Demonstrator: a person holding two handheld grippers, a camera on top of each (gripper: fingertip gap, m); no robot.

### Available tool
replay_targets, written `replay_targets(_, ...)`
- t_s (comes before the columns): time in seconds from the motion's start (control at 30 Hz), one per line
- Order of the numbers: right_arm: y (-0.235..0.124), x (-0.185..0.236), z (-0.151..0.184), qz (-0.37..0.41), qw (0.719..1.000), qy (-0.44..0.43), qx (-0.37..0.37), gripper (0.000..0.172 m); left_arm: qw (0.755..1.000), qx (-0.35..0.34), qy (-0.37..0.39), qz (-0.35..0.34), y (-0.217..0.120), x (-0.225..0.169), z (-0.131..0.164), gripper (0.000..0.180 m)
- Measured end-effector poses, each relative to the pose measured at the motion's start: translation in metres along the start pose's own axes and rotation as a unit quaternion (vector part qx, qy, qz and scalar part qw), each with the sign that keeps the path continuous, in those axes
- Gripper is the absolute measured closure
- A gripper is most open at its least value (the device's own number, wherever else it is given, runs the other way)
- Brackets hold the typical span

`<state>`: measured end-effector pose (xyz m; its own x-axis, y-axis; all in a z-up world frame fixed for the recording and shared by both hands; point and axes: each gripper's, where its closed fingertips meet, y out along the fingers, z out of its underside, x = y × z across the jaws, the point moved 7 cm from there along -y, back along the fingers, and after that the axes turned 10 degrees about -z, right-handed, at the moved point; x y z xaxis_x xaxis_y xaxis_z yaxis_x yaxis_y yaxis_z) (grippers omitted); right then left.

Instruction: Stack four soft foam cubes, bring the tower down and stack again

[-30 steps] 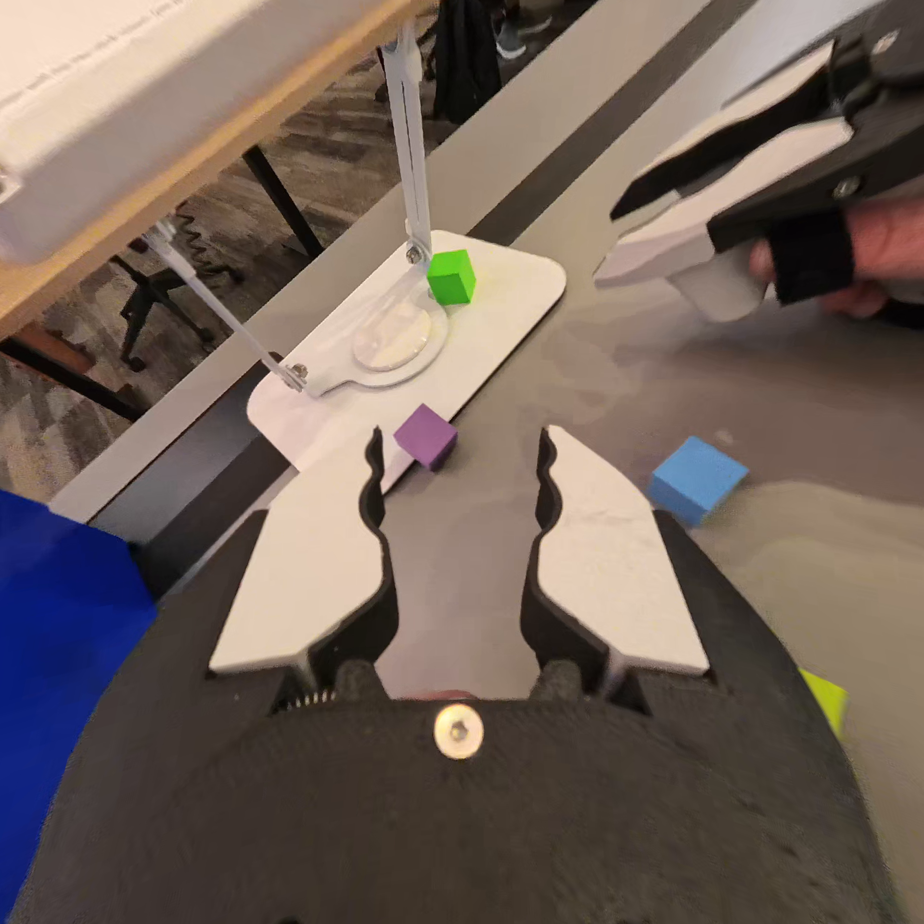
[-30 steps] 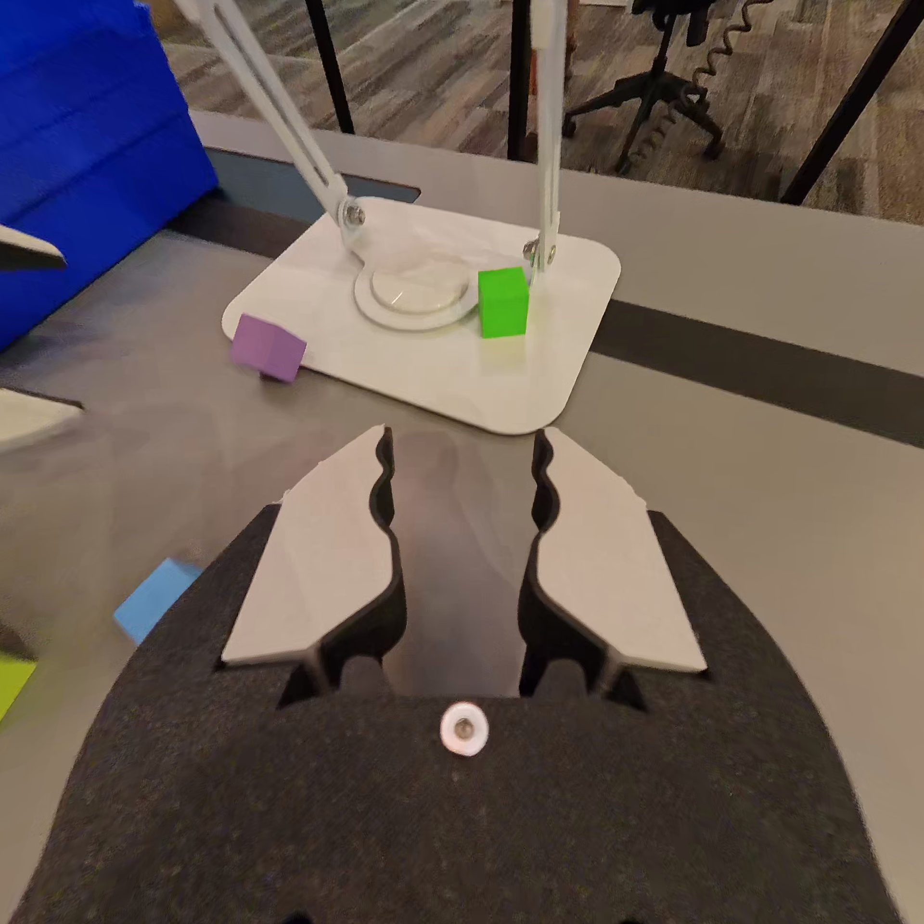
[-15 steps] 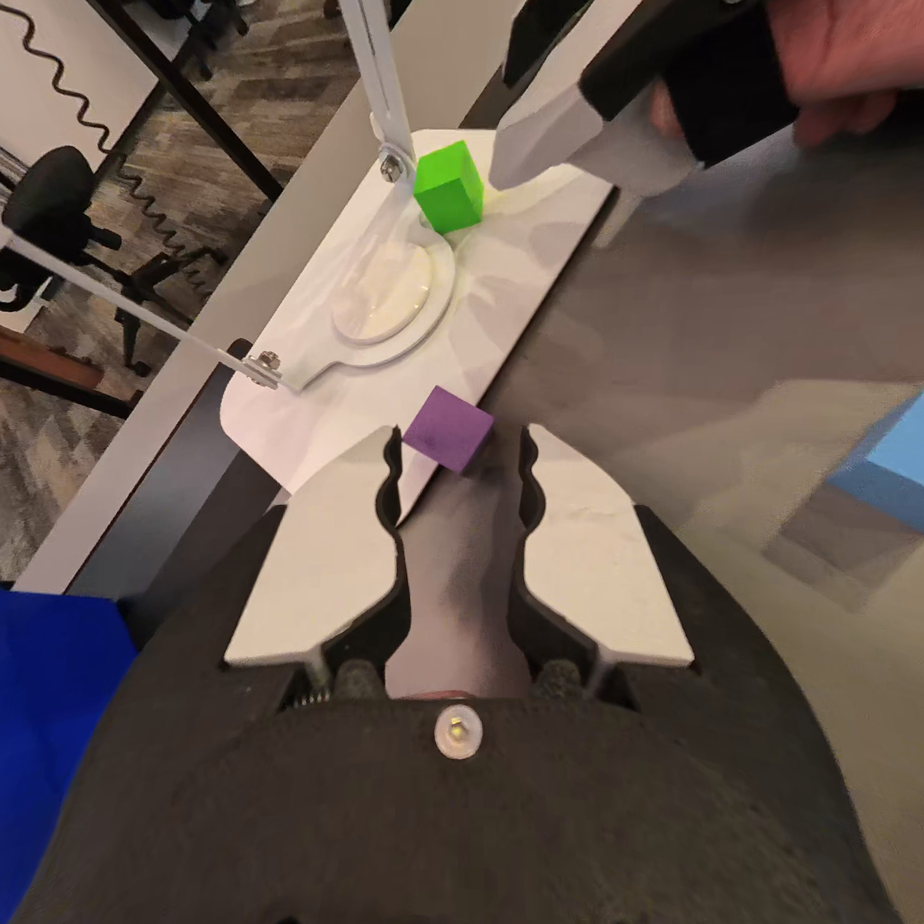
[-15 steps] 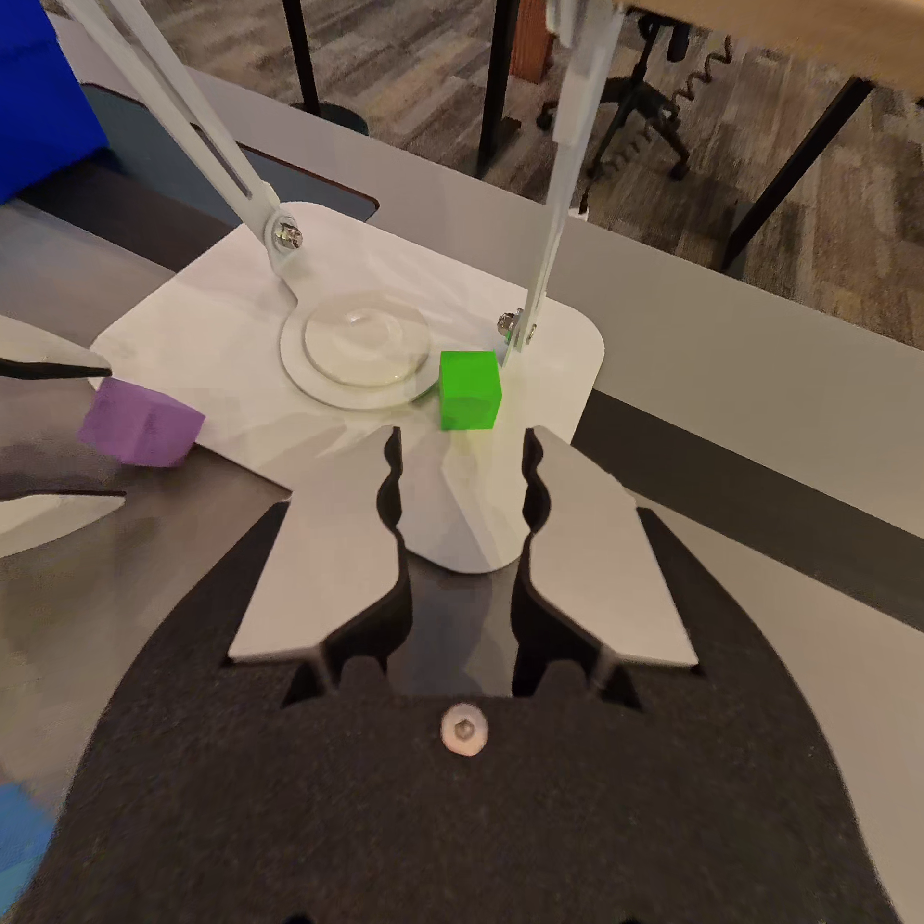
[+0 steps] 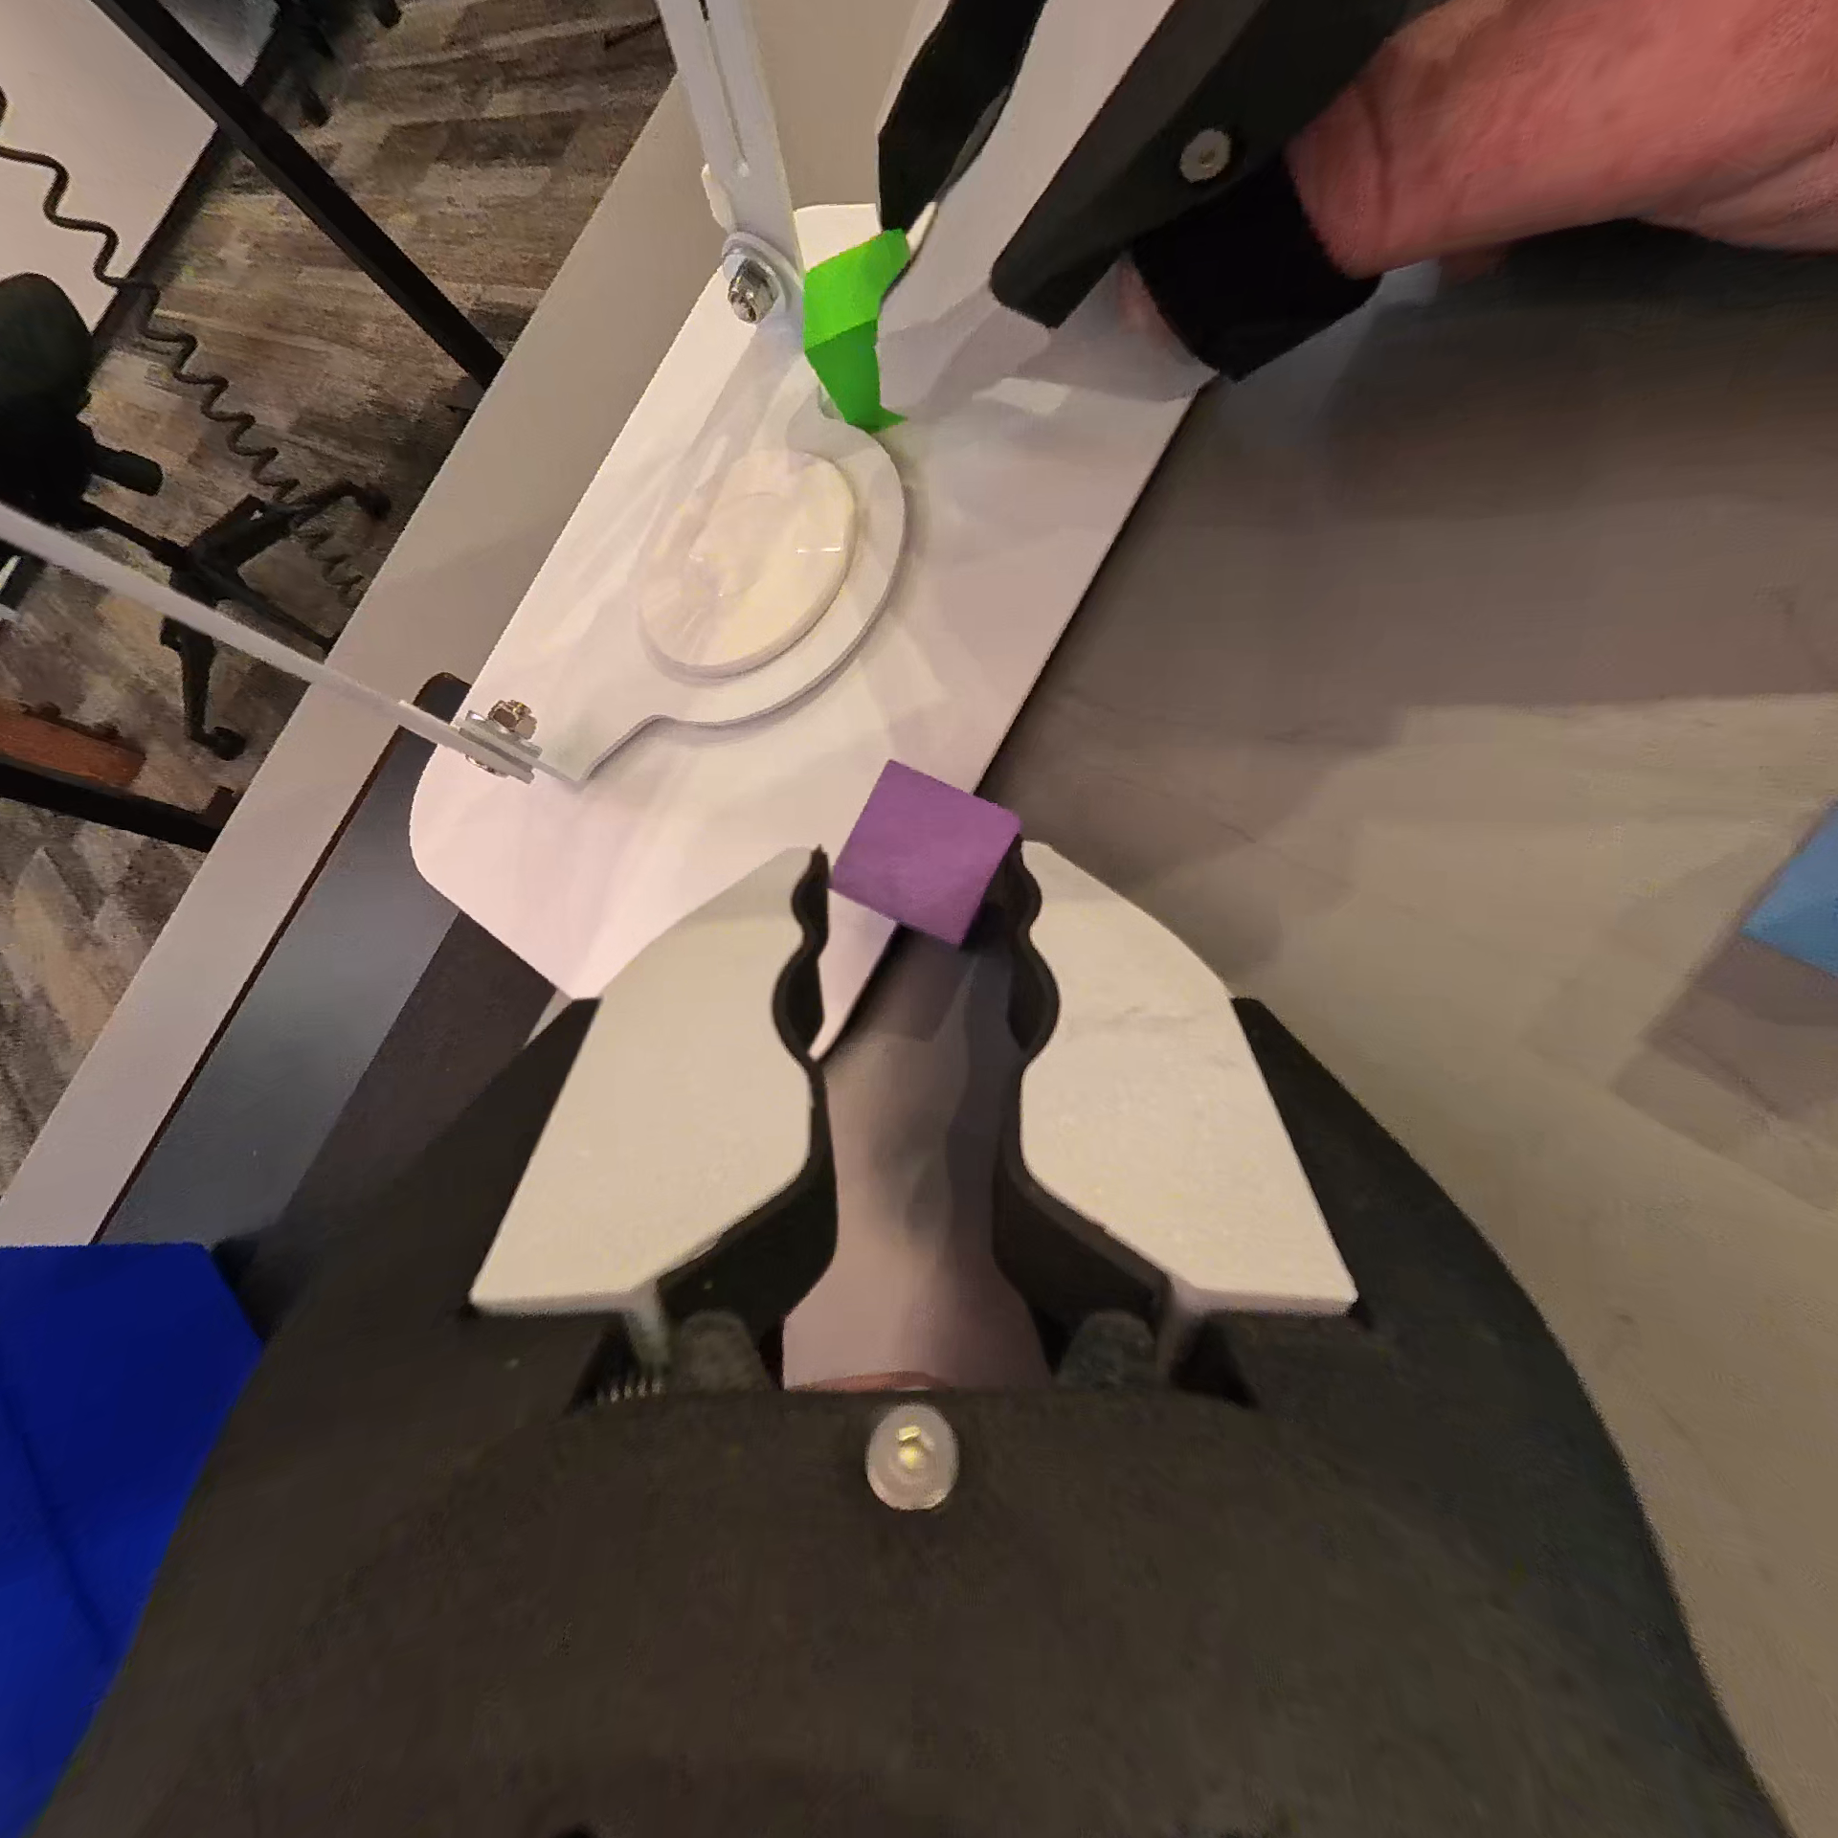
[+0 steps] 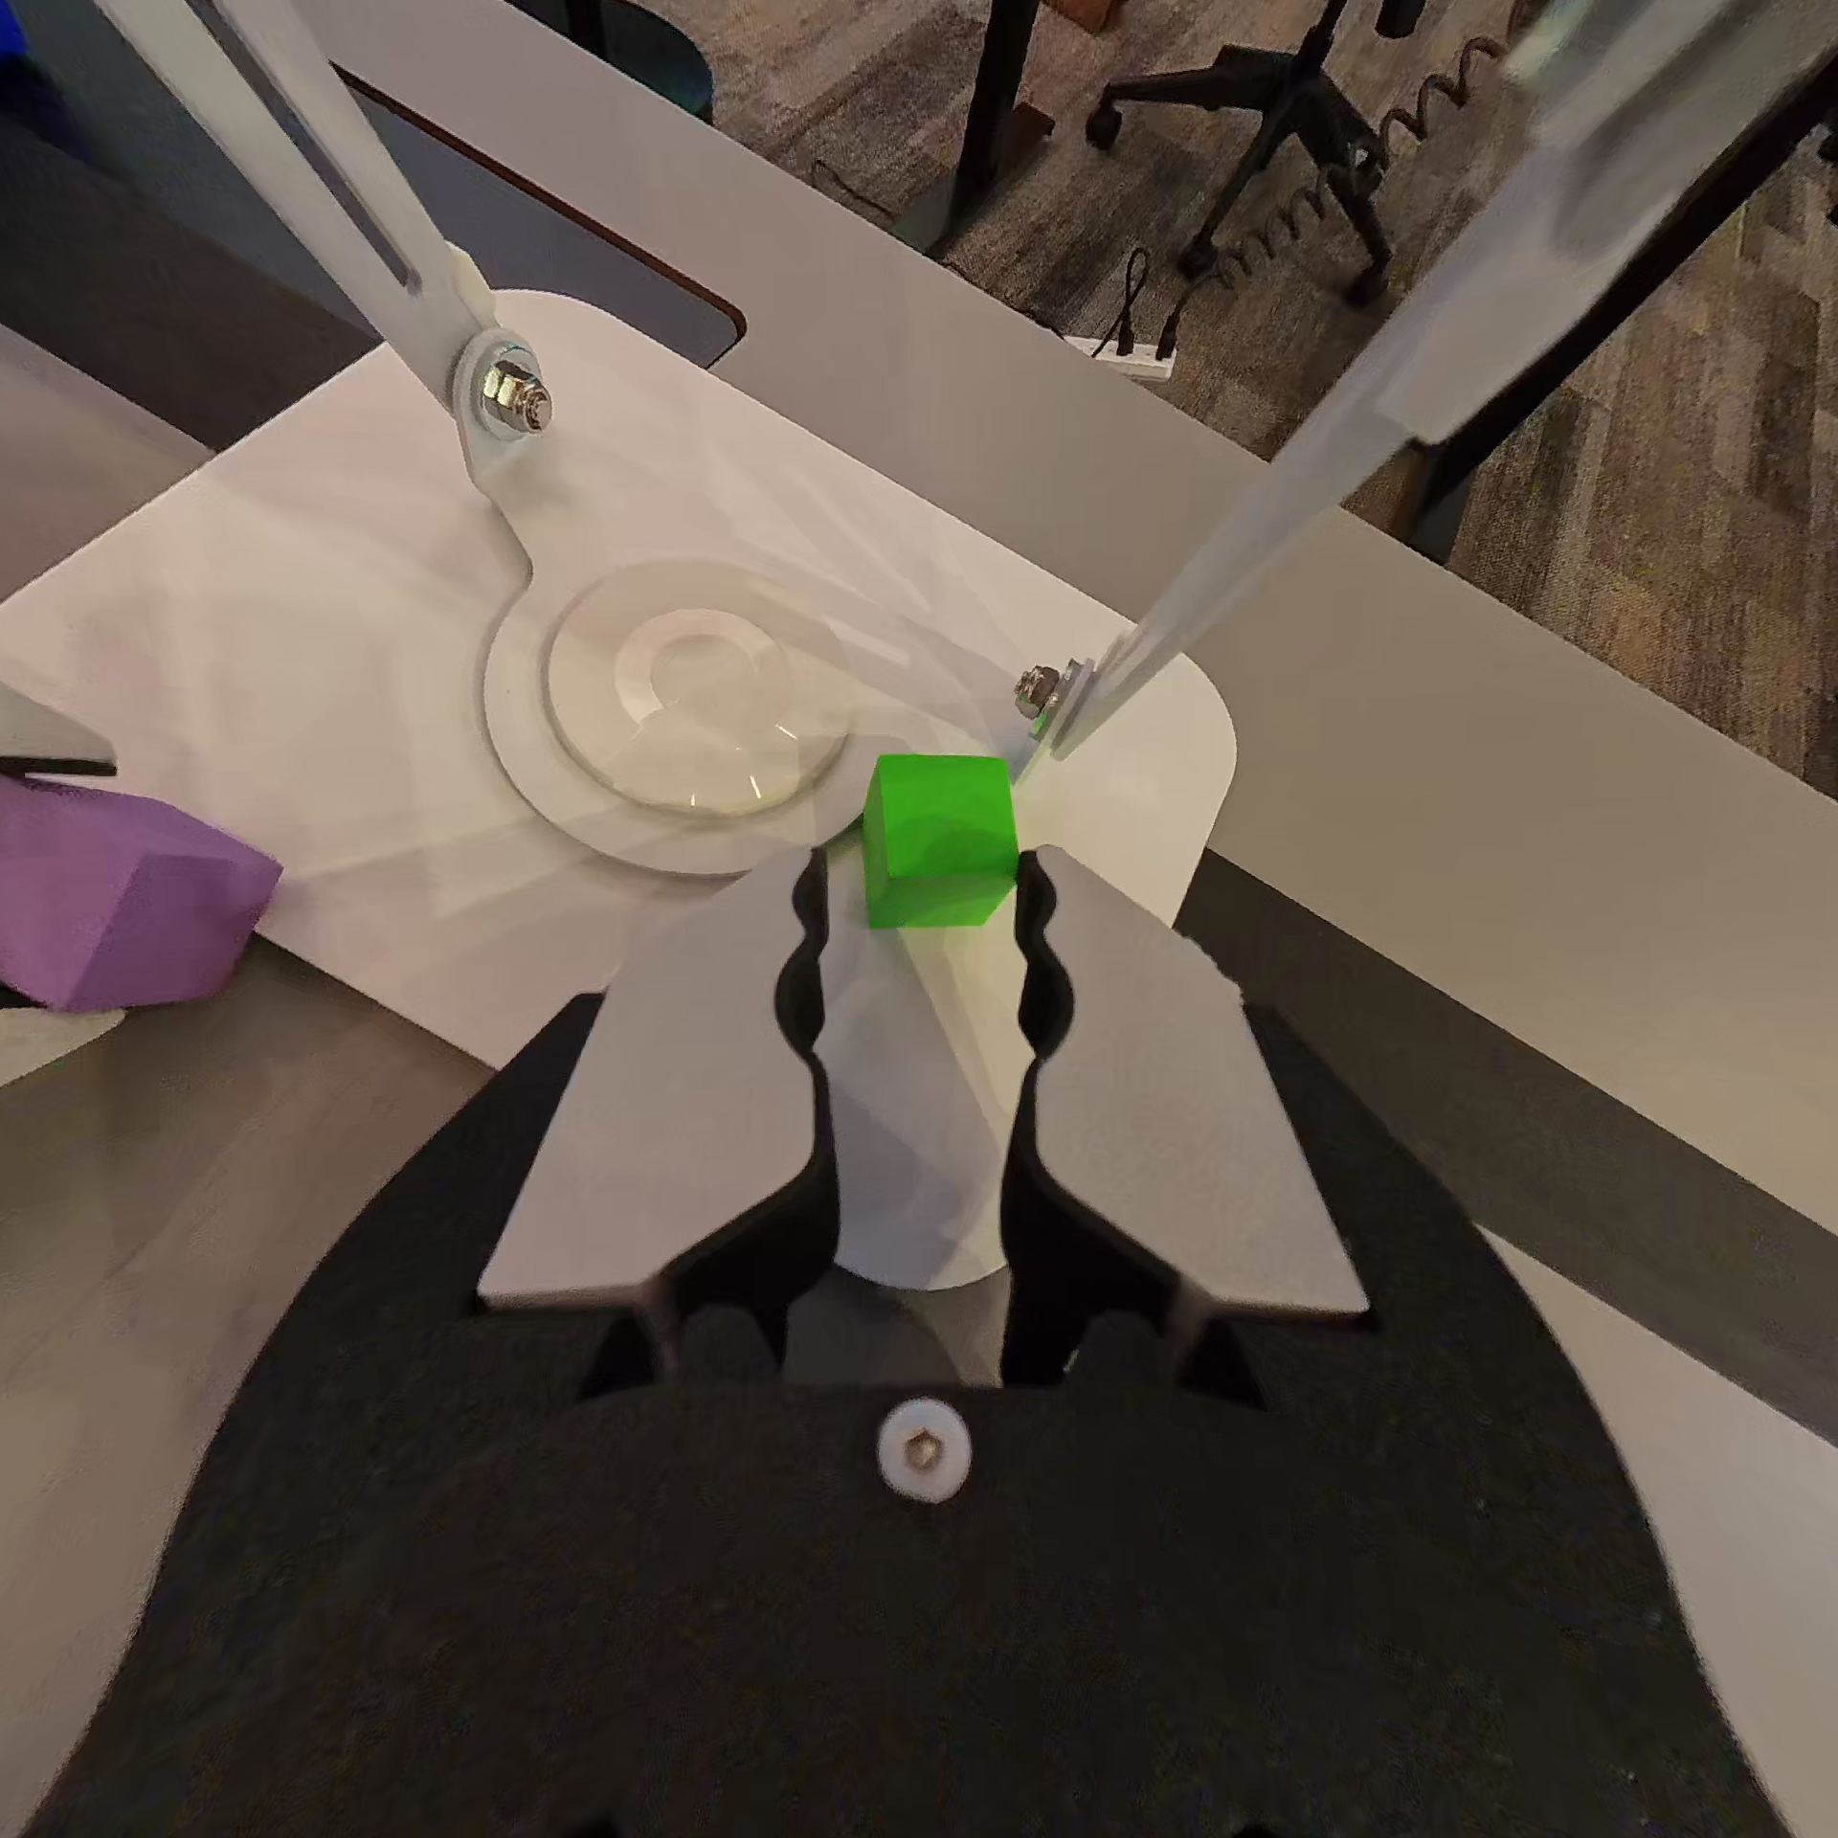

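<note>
A purple foam cube point(image 5: 920, 865) lies at the near edge of the white base plate point(image 5: 1005, 597), turned a little between my left gripper's point(image 5: 915, 863) fingertips. Both pads touch it, and the right wrist view point(image 6: 119, 915) shows it pinched between that gripper's fingers. A green foam cube point(image 6: 940, 835) stands on the plate point(image 6: 298, 646) beside a strut bolt. My right gripper point(image 6: 915, 875) straddles it: the right pad touches it and the left pad stands off with a visible gap. The green cube also shows in the left wrist view point(image 5: 845, 308). A blue cube point(image 5: 1800, 905) lies at the right edge.
A round clear disc point(image 5: 746, 567) sits in the plate's middle. Two slanted white struts point(image 6: 328, 189) are bolted to the plate and rise close to both cubes. A blue bin point(image 5: 80, 1492) stands at the near left. The grey table's far edge runs just behind the plate.
Both grippers moved forward to the plate and narrowed their jaws. The left closed around the purple cube. The right came to straddle the green cube.
</note>
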<state>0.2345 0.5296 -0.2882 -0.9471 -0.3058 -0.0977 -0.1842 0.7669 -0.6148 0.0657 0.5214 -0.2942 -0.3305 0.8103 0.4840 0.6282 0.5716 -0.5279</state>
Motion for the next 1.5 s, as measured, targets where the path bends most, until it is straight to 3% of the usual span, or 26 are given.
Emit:
replay_targets(0.1,-0.005,-0.001,-0.002,-0.005,1.0,0.006,-0.022,0.147,1.0,-0.001,0.003,-0.001,0.0,-0.001,0.0,0.148)
replay_targets(0.27,-0.004,0.0,-0.001,0.003,1.0,-0.003,-0.019,0.147,1.0,-0.004,0.008,-0.005,-0.001,-0.001,0.0,0.148)
replay_targets(0.37,0.001,0.0,0.0,-0.001,1.0,0.0,0.004,0.133,1.0,-0.005,0.009,-0.005,-0.001,-0.002,0.0,0.148)
replay_targets(0.53,0.002,-0.004,0.0,0.007,1.0,0.008,0.004,0.145,1.0,-0.005,0.007,-0.006,-0.001,-0.001,0.0,0.148)
replay_targets(0.87,-0.013,0.004,0.0,0.003,0.999,-0.022,-0.04,0.146,1.0,-0.03,-0.003,-0.001,-0.011,-0.005,-0.003,0.149)
replay_targets(1.07,-0.041,0.011,0.015,-0.013,0.998,-0.017,-0.066,0.146,0.995,-0.07,-0.071,0.013,-0.051,-0.009,-0.011,0.149)
replay_targets(1.37,-0.093,0.039,0.05,-0.046,0.995,-0.035,-0.079,0.146,0.99,-0.063,-0.117,0.055,-0.138,-0.054,-0.003,0.149)
replay_targets(1.5,-0.102,0.051,0.057,-0.052,0.994,-0.064,-0.075,0.146,0.986,-0.048,-0.137,0.081,-0.154,-0.072,-0.001,0.149)
